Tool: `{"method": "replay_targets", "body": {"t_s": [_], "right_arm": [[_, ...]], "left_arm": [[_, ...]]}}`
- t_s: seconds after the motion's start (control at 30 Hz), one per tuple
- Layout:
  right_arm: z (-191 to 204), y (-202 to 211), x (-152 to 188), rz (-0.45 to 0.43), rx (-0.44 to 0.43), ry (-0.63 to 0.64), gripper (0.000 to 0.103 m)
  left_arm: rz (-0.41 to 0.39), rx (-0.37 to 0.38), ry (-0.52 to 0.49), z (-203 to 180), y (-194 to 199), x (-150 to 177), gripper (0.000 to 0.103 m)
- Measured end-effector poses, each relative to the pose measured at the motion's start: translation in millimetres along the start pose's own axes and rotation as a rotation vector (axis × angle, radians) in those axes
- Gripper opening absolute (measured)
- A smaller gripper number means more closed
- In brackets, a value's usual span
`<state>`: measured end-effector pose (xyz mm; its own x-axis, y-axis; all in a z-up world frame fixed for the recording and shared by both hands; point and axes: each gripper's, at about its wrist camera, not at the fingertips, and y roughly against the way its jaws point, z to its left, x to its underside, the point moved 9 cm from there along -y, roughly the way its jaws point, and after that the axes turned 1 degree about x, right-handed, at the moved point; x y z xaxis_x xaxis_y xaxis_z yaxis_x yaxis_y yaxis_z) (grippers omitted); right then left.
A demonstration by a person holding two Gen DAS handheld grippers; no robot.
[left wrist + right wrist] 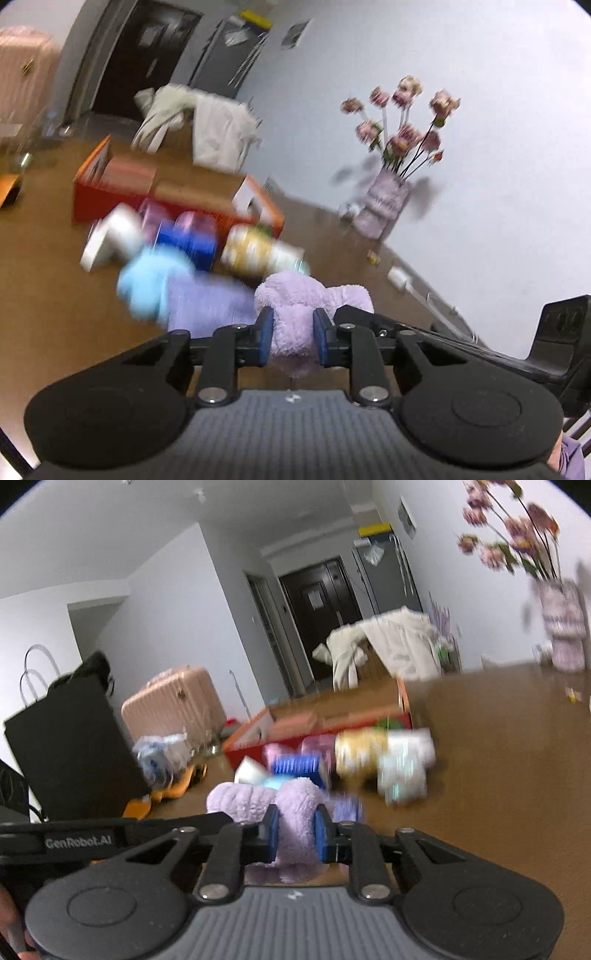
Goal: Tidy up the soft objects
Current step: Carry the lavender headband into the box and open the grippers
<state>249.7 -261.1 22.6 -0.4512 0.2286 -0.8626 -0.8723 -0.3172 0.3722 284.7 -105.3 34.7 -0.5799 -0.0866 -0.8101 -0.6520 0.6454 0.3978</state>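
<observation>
Brown wooden surface (55, 295) fills the view, blurred; far across it sits the orange box (110, 192), with a muddle of small items just in front; near the wall on the right, a vase of pink flowers (384, 206). Nearer, a lilac towel (207, 306) lies flat beside a pale blue soft thing (147, 284); nearest of all, the purple plush cloth (314, 295) is bunched up, and both tools have it; left gripper (293, 338) fingers pinch one fold, right gripper (297, 834) fingers clamp another.
</observation>
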Motion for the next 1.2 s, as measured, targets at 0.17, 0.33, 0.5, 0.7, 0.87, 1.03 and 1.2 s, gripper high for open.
{"method": "replay_targets", "body": {"t_s": [0.17, 0.33, 0.5, 0.7, 0.87, 1.03, 1.2], "right_arm": [[-10.7, -49.6, -88.9, -0.049, -0.006, 0.071, 0.019], [-38.9, -149.0, -162.5, 0.026, 0.028, 0.11, 0.019], [-77.6, -264.4, -191.7, 0.151, 0.103, 0.123, 0.019], [-120.7, -368.2, -181.6, 0.267, 0.201, 0.111, 0.019], [-139.8, -405.8, -166.0, 0.331, 0.271, 0.113, 0.038], [-141.1, -397.2, -168.0, 0.314, 0.267, 0.096, 0.04], [-128.9, -355.3, -195.6, 0.257, 0.265, 0.116, 0.045]], "left_arm": [[-0.014, -0.003, -0.013, 12.6, -59.0, -92.8, 0.023], [0.036, -0.071, 0.062, 54.8, -150.3, -161.2, 0.023], [0.115, -0.131, 0.095, 108.9, -250.5, -196.0, 0.023], [0.196, -0.191, 0.173, 172.6, -333.7, -191.3, 0.023], [0.203, -0.245, 0.135, 196.4, -345.8, -184.5, 0.035], [0.187, -0.257, 0.077, 188.6, -328.0, -191.6, 0.042], [0.142, -0.317, 0.012, 169.5, -280.3, -211.0, 0.043]]}}
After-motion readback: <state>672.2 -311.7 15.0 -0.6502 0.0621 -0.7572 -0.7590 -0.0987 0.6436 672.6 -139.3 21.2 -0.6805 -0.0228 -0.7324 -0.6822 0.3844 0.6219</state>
